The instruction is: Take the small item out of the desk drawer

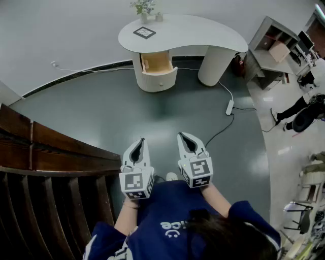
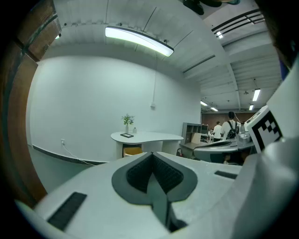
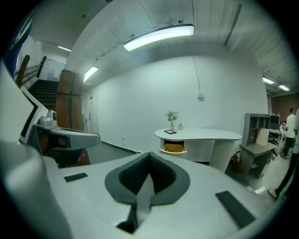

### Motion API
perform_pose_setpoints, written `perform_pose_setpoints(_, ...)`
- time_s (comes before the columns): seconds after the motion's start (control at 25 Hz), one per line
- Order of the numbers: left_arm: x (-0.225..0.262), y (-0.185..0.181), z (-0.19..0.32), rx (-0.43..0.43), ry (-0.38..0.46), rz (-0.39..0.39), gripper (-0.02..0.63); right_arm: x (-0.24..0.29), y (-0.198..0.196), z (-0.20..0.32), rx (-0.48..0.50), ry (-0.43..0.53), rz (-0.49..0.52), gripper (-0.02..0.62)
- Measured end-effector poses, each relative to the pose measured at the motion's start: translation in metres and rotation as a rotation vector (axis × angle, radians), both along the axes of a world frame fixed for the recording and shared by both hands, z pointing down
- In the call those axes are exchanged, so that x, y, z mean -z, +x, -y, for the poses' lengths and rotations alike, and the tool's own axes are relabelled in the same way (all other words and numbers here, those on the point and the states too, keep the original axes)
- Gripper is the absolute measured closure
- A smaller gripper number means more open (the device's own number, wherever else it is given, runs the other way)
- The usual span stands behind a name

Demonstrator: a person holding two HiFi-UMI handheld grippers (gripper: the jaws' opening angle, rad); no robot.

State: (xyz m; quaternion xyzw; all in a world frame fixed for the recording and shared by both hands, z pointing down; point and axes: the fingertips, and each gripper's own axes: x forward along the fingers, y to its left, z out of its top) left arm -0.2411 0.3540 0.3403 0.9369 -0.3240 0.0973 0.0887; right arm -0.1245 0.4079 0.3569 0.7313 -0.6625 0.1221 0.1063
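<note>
- The left gripper and the right gripper are held side by side over the dark floor. Both are clenched, pads meeting, with nothing between them.
- The white curved desk stands well ahead of them by the wall.
- Its drawer is pulled open and shows a tan inside. The small item cannot be made out from here.
- A potted plant and a marker tile sit on the desktop.

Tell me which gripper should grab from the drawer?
Left, only just. The left gripper and right gripper are shut and far from the desk, but the open drawer lies slightly nearer the left one.
</note>
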Motion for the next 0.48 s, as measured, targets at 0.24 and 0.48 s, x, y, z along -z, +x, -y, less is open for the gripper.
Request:
perform_pose_setpoints(0.24,-0.005,0.025,-0.007,0.012,-0.004,0.004,0.603,-0.006,0.025,-0.004,0.01,0.009,0.026,0.589)
perform_pose_setpoints(0.48,-0.006,0.044,-0.018,0.042,0.005,0.012,0.602,-0.01,0.045,-0.01,0.051,0.021,0.07,0.589)
